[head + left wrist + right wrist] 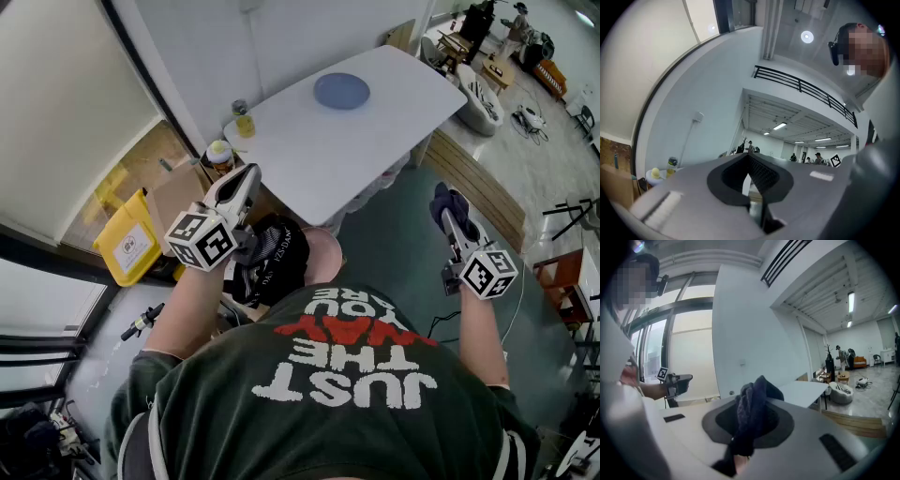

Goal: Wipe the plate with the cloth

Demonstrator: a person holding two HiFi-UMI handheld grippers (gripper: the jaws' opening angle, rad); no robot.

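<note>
A round blue plate (341, 91) lies on the far part of the white table (319, 150), well ahead of both grippers. My right gripper (448, 212) is held in the air to the right of the table, shut on a dark blue cloth (444, 203) that bunches up out of its jaws (752, 404). My left gripper (246, 181) hovers over the table's near left corner with its jaws shut and nothing between them (749, 176).
A bottle of yellow liquid (243, 118) stands at the table's left edge, with a white-capped bottle (219, 155) just off it. Below the table lie a cardboard box (178, 192), a yellow bin (131, 242) and a black bag (272, 262). Beanbags (483, 101) and people are far right.
</note>
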